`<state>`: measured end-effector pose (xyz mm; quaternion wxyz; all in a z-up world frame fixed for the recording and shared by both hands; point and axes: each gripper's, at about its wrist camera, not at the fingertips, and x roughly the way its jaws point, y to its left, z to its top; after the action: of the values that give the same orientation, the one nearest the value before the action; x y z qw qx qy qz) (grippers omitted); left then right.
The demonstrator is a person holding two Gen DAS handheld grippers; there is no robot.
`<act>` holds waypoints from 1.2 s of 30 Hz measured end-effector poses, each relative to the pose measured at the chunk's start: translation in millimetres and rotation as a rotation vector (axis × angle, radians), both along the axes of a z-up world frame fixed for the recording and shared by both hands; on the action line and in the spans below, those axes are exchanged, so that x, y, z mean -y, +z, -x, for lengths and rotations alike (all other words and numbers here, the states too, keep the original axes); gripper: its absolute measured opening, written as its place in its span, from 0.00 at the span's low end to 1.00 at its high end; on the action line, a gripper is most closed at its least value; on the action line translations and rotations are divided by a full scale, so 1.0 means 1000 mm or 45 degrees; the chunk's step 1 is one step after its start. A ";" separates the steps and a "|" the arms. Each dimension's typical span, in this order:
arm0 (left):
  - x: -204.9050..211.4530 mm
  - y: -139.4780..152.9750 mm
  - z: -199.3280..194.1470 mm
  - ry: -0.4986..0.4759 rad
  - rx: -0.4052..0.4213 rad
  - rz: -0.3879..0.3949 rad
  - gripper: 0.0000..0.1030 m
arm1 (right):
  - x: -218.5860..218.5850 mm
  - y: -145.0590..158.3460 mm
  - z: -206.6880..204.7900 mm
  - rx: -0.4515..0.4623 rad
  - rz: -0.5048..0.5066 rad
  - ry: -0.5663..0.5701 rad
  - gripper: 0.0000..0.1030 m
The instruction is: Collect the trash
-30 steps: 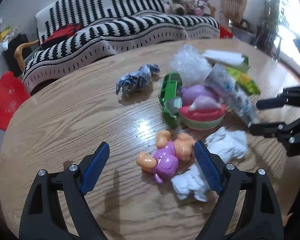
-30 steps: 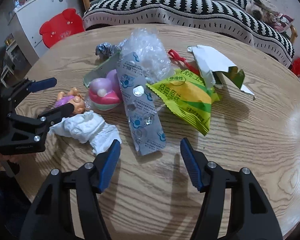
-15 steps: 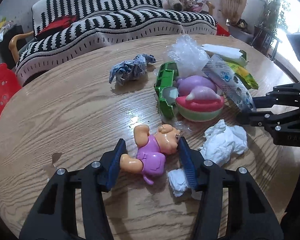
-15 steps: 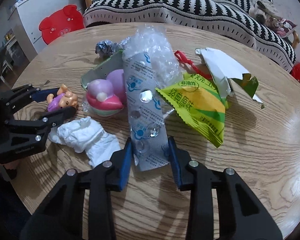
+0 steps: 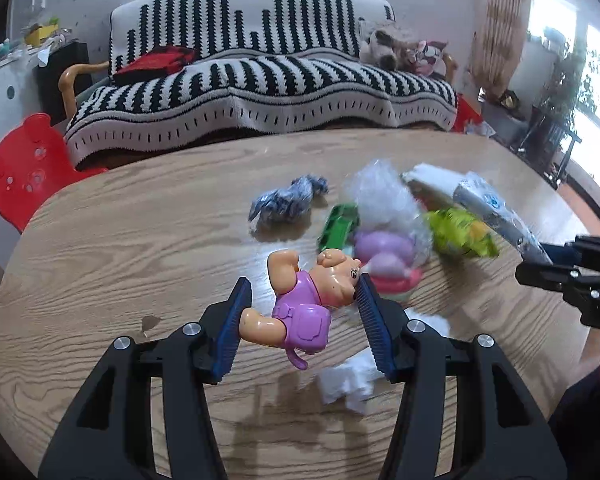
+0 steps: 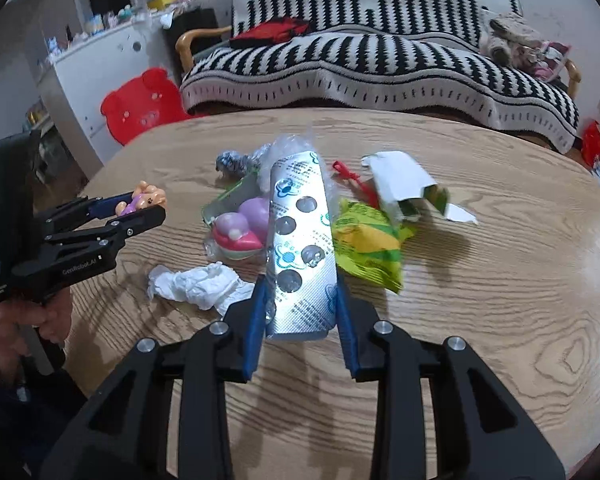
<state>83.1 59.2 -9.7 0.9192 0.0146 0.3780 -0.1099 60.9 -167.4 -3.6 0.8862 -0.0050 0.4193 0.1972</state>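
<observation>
My left gripper (image 5: 302,316) is shut on a pig toy in a purple dress (image 5: 304,300) and holds it above the wooden table (image 5: 120,248). It also shows in the right wrist view (image 6: 140,210). My right gripper (image 6: 300,316) is shut on a silver pill blister pack (image 6: 300,240), lifted off the table. On the table lie a crumpled white tissue (image 6: 200,286), a yellow-green snack wrapper (image 6: 370,244), a torn white and green carton (image 6: 404,184), clear plastic film (image 5: 384,196) and a crumpled blue-grey wrapper (image 5: 286,202).
A pink and purple toy (image 6: 240,232) and a green toy tray (image 5: 338,226) sit mid-table. A small red item (image 6: 352,180) lies behind the wrapper. A striped sofa (image 5: 260,80) stands beyond the far edge, a red pig-shaped chair (image 5: 20,164) at left.
Both grippers closed, the left on the pig toy and the right on the blister pack. Both have since lifted their objects off the table.
</observation>
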 end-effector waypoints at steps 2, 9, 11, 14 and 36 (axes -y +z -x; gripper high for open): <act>0.009 0.008 0.004 0.006 0.005 0.020 0.52 | 0.009 0.005 0.007 0.009 -0.024 -0.009 0.31; 0.066 0.031 0.016 -0.077 0.007 0.074 0.52 | 0.075 0.027 0.029 0.048 -0.112 -0.127 0.32; 0.091 0.035 0.021 -0.123 -0.005 0.084 0.52 | 0.103 0.032 0.036 0.054 -0.131 -0.196 0.32; 0.133 0.042 0.026 -0.206 -0.005 0.085 0.52 | 0.142 0.034 0.046 0.057 -0.151 -0.295 0.32; 0.486 0.004 0.129 -1.036 -0.071 0.069 0.52 | 0.456 -0.029 0.203 -0.010 -0.206 -1.109 0.32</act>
<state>-46.1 -427.0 -6.1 0.7901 0.1357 0.3632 -0.4748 -142.0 -623.4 -32.9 0.8825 0.2422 0.3690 -0.1625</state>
